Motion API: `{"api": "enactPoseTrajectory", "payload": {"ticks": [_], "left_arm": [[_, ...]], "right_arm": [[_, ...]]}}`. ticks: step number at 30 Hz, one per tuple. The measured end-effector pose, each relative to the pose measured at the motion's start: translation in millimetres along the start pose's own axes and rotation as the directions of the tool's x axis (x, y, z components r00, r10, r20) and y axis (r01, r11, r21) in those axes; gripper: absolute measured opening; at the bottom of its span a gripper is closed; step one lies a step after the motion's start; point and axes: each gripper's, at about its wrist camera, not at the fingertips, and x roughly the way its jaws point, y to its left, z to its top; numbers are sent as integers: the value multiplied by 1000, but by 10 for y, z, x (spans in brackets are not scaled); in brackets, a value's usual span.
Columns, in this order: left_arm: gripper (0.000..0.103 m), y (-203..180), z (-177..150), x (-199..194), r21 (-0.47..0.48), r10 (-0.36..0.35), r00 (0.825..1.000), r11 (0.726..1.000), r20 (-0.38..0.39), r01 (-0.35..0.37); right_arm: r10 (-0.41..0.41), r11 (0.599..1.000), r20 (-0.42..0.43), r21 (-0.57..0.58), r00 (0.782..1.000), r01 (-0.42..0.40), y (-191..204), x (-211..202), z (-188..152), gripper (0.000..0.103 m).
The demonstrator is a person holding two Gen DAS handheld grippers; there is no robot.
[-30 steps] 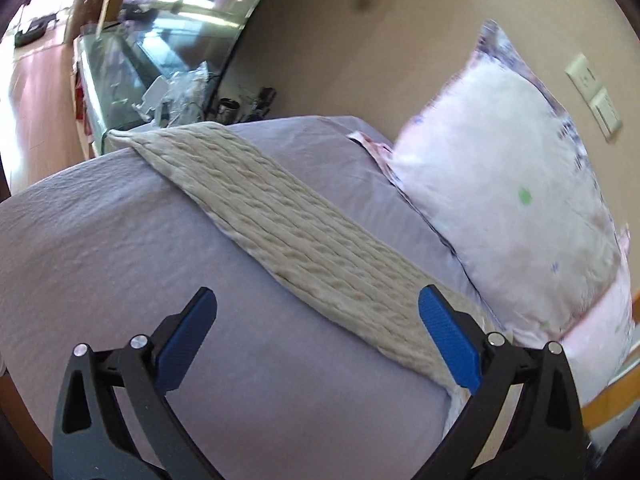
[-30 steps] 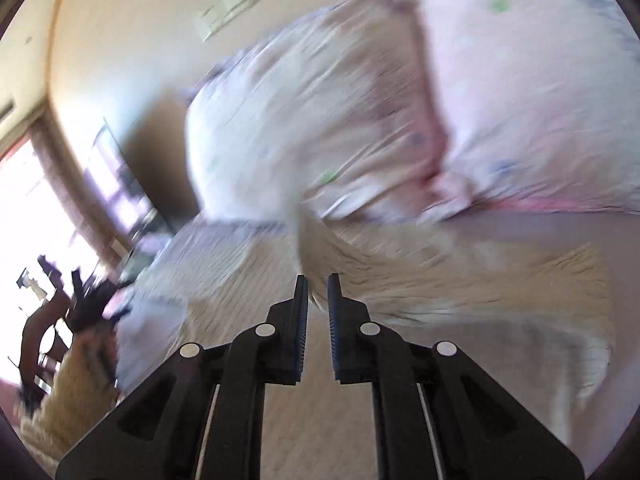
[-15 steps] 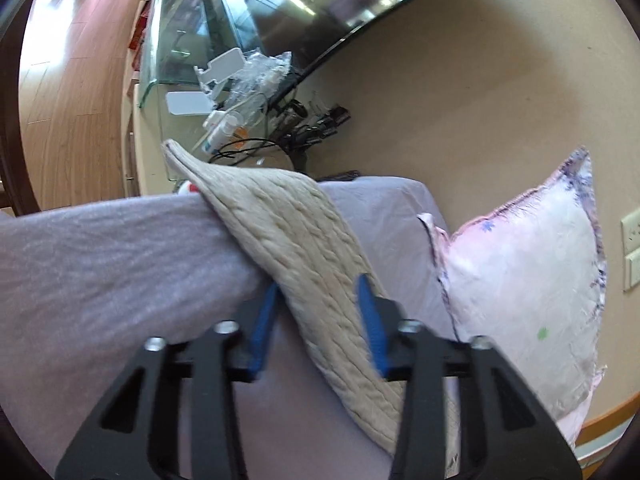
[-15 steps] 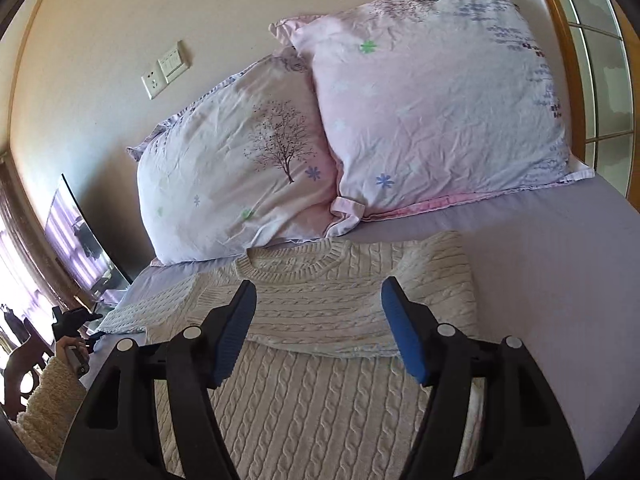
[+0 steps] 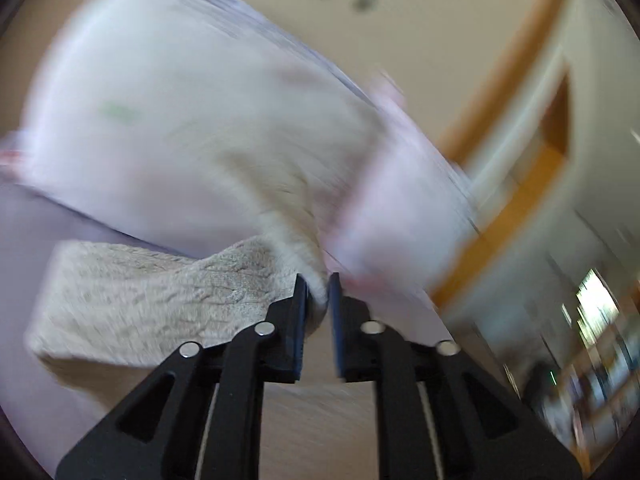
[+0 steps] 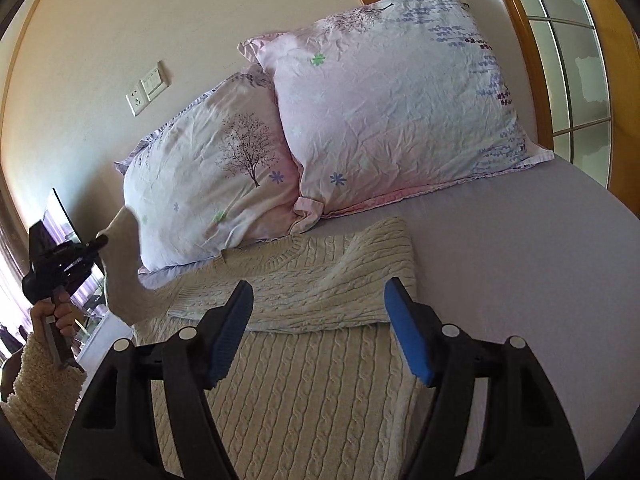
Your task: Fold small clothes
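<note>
- Your left black two-finger gripper with blue pads (image 5: 317,294) is raised, jaws clamped on a cream cable-knit sweater sleeve (image 5: 168,292).
- Your right black two-finger gripper with blue pads (image 6: 320,328) hovers, jaws spread wide, gripping nothing.
- Your left hand (image 6: 54,312), in a fuzzy cream cuff, grips its handle.

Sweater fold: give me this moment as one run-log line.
left gripper: shut on sweater sleeve, lifted | right gripper: open above sweater | other sleeve: folded across chest

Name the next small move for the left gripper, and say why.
Probably carry the sleeve across onto the sweater body. The left gripper is shut on it, lifted, while the other sleeve already lies folded across the chest.
</note>
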Motion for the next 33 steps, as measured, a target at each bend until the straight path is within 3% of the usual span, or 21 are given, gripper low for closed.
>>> {"api": "enactPoseTrajectory", "payload": {"ticks": [1, 3, 5, 7, 9, 11, 13, 16, 18, 21, 26, 27, 29, 30, 31, 32, 33], "left_arm": [[39, -212, -135, 216, 45, -41, 996, 998, -81, 45], [44, -427, -376, 355, 124, -43, 985, 990, -165, 64], [52, -419, -529, 184, 164, -19, 987, 985, -162, 46], [69, -251, -672, -222, 148, -17, 990, 988, -143, 38], [70, -54, -877, -740, 130, -17, 989, 991, -147, 36], [77, 104, -1034, -1188, 123, 6, 991, 992, -131, 10], [91, 281, -1328, -1665, 98, 29, 993, 995, -113, -18], [94, 533, -1828, -2065, -11, 17, 991, 1000, -133, -19], [94, 671, -2113, -2109, -75, 39, 986, 996, -164, -52], [94, 848, -2379, -1865, -131, 72, 971, 986, -228, -104], [92, 969, -2469, -1523, -222, 1, 973, 974, -230, -54], [92, 957, -2469, -1470, -234, -20, 974, 972, -226, -35], [85, 916, -2443, -1376, -242, -41, 974, 970, -224, -15], [71, 913, -2442, -1352, -251, -54, 973, 968, -225, -4], [49, 926, -2460, -1359, -271, -74, 971, 963, -229, 10], [32, 951, -2481, -1355, -303, -105, 967, 953, -233, 30], [7, 981, -2500, -1354, -348, -142, 962, 936, -234, 54]], "right_arm": [[5, 1000, -8, 9, 1000, -5, -30, -19, -28, 70], [39, 999, -24, 27, 999, -39, -120, -138, -95, 70], [85, 996, -44, 14, 995, -85, -219, -314, -193, 70], [144, 989, -90, -2, 986, -145, -312, -459, -324, 70], [247, 969, -162, 24, 955, -247, -435, -597, -520, 70], [353, 935, -224, 71, 908, -346, -538, -743, -747, 70], [406, 914, -278, 108, 871, -391, -610, -856, -997, 71], [439, 898, -338, 162, 832, -408, -694, -914, -1276, 71], [468, 883, -370, 223, 802, -413, -756, -852, -1454, 71], [476, 878, -410, 272, 778, -394, -790, -652, -1641, 71], [551, 832, -404, 339, 730, -439, -721, -339, -1798, 71], [565, 822, -398, 345, 723, -453, -694, -305, -1806, 70], [599, 798, -381, 354, 704, -488, -616, -264, -1839, 57], [615, 787, -377, 355, 693, -505, -588, -261, -1854, 33], [624, 780, -379, 348, 684, -520, -546, -264, -1862, 7], [621, 784, -379, 327, 686, -528, -515, -271, -1861, 7], [627, 779, -371, 316, 685, -542, -485, -303, -1843, 7]]}}
